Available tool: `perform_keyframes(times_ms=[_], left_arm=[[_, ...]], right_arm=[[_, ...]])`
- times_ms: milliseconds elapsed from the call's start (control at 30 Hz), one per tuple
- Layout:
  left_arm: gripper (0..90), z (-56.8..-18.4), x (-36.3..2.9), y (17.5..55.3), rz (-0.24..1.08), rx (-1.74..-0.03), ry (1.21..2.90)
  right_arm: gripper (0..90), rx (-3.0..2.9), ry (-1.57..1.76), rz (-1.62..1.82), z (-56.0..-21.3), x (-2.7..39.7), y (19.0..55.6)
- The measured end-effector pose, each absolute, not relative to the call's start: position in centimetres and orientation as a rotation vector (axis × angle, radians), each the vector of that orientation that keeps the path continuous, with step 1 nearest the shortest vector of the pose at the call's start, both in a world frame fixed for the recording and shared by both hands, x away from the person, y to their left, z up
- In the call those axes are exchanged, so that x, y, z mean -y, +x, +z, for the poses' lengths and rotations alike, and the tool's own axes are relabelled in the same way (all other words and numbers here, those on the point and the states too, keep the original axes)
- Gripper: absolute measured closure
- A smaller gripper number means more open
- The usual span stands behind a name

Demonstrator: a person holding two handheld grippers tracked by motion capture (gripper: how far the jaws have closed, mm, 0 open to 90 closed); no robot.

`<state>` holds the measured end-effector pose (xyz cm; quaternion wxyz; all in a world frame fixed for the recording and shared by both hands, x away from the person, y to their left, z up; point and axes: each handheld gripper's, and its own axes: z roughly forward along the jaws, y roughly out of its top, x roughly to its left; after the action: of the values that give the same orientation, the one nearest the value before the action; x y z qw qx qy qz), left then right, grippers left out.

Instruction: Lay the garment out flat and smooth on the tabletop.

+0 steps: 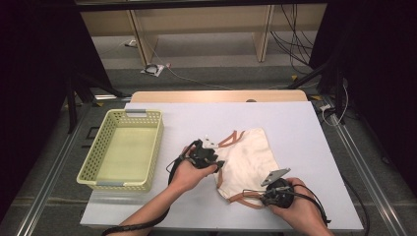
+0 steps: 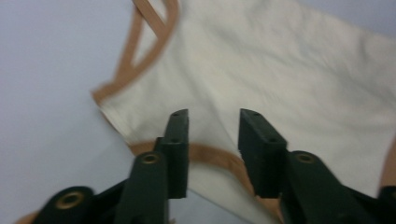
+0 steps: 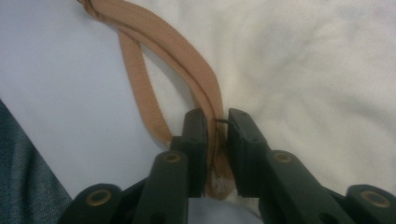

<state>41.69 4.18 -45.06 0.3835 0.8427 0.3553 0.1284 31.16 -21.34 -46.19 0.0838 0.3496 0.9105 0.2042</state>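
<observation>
**Op:** Left tongs first, from the high view: they sit at the left edge of the cream tote bag, which lies flat on the white table, right of centre. My right tongs are down at the bag's near corner, by a tan strap. The yellow basket stands well to the left, with nothing in it.

**Spotter:** Are you holding anything on the left?

**Op:** In the left gripper view, no. The left tongs stand parted with a clear gap, hovering over the cream cloth just past its tan trim. Nothing is pinched; the pads are off the fabric. The far handle loop lies loose on the table.

**Spotter:** And the right?

**Op:** In the right gripper view the right tongs straddle the tan strap. It runs between the pads, and the gap is narrow. The left pad looks to be against it; on the other side I see a thin slit, so I'd call it loosely held at best, not clamped.

**Spotter:** So where are we?

**Op:** My read is that the bag is folded or flattened and laid down, and both tongs are letting go. Moving it into the basket, if that's the aim, isn't done yet.
</observation>
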Motion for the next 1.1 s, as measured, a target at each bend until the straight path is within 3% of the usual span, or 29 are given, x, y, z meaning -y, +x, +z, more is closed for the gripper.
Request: perform_keyframes(times_ms=[100, 200, 467, 567, 633, 833, 1100], left_arm=[[44.2, -45.0, -3.9, 44.1, 0.438, -0.912, 2.189], [35.1, -46.0, -3.5, 46.5, 0.434, -0.939, 2.262], [37.8, -47.9, -3.0, 48.1, 0.315, -1.016, 2.326], [44.0, -47.8, -3.0, 48.1, 0.290, -1.018, 2.330], [53.1, -47.6, -2.9, 48.1, 0.284, -1.030, 2.336], [75.6, -47.4, -2.3, 47.2, 0.314, -1.030, 2.358], [84.9, -47.4, -1.8, 46.2, 0.392, -1.015, 2.371]], right_arm=[[67.2, -2.701, 1.109, 0.724, -45.6, 21.9, 30.9], [59.3, -2.616, 1.151, 0.775, -44.6, 22.9, 30.9], [49.6, -2.393, 1.544, 0.730, -45.3, 27.4, 32.9], [51.3, -2.402, 1.597, 0.709, -46.2, 27.8, 33.3], [54.6, -2.404, 1.621, 0.703, -46.3, 27.9, 33.5], [77.5, -2.422, 1.614, 0.664, -46.2, 27.5, 34.0], [84.9, -2.449, 1.629, 0.658, -46.0, 27.1, 34.4]])
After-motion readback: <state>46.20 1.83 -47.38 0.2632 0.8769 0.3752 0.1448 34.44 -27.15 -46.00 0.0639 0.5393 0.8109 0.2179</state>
